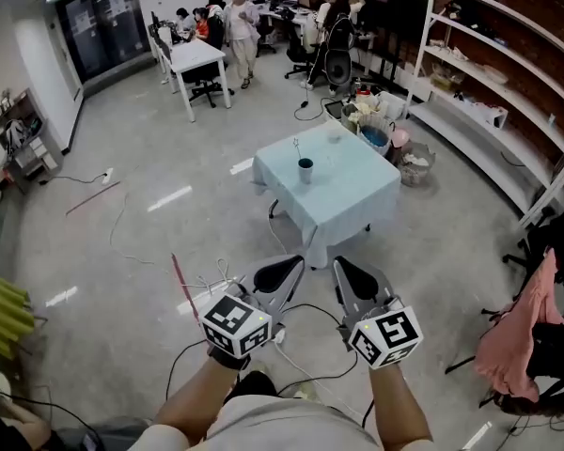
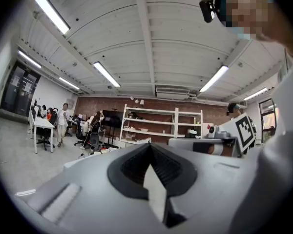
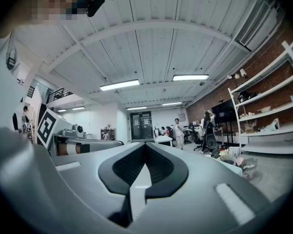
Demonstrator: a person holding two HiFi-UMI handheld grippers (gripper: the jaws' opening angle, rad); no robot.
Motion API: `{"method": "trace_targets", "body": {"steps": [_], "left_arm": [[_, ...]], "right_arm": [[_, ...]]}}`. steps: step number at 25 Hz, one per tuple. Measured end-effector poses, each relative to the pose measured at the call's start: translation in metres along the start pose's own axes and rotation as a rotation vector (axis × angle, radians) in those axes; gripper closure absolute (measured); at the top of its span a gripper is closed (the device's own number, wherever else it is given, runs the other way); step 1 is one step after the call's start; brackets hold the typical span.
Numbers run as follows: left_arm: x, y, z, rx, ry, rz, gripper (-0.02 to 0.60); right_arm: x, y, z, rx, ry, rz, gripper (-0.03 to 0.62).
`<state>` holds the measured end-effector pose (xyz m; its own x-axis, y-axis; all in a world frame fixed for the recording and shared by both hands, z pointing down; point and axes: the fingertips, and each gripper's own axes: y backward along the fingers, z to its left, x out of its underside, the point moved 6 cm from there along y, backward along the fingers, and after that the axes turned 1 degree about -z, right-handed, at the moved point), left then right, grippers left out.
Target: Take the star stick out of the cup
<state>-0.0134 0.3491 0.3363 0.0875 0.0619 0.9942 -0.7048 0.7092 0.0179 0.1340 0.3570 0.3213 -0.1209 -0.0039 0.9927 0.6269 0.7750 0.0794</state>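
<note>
Star stick stands in the dark cup on the bench w/ pale blue cloth; all of it is well apart from both grippers, far ahead across bare floor. Cup sits toward the far-left part of the cloth. Stick's long axis is roughly upright, lower end in the cup, top above the rim & tilted a bit left; too small here to make out the star.

Left gripper & right gripper are side by side nr the body, both pointing far toward the bench; cup lies about on the line betw. them, a touch more toward the left one, so prob. either could take it.

Left gripper view: fingers closed tip to tip, nothing betw. them; right gripper view: fingers likewise pressed together, empty; neither view shows the cup.

Fingers are smooth grey shells w/ black ribbed pads. Cup is round, dark, smooth, material unclear; stick is thin, pale, likely v. light; cloth is soft & drapes over the bench edges.

Coming move likely needs an approach first, then fingers parted & a pinch high on the stick, pulling up along its axis so the cup doesn't tip.
</note>
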Motion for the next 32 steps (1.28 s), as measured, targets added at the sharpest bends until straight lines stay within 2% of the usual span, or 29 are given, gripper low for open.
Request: {"method": "trace_targets", "body": {"steps": [5, 11, 19, 26, 32], "left_arm": [[-0.004, 0.000, 0.004, -0.045, 0.027, 0.000, 0.575], [-0.002, -0.009, 0.031, -0.035, 0.026, 0.007, 0.575], [-0.009, -0.029, 0.097, 0.019, 0.010, -0.005, 0.575], [-0.009, -0.037, 0.167, 0.047, 0.028, -0.009, 0.575], [-0.013, -0.046, 0.201, 0.051, 0.036, -0.027, 0.575]], "right_arm": [[-0.003, -0.003, -0.006, -0.016, -0.025, 0.004, 0.585], [-0.003, -0.030, -0.010, 0.005, -0.020, 0.021, 0.583], [0.003, -0.096, -0.015, 0.054, 0.011, 0.032, 0.583], [0.012, -0.158, -0.013, 0.101, 0.026, 0.048, 0.583], [0.011, -0.186, -0.015, 0.126, 0.054, 0.054, 0.583]]}}
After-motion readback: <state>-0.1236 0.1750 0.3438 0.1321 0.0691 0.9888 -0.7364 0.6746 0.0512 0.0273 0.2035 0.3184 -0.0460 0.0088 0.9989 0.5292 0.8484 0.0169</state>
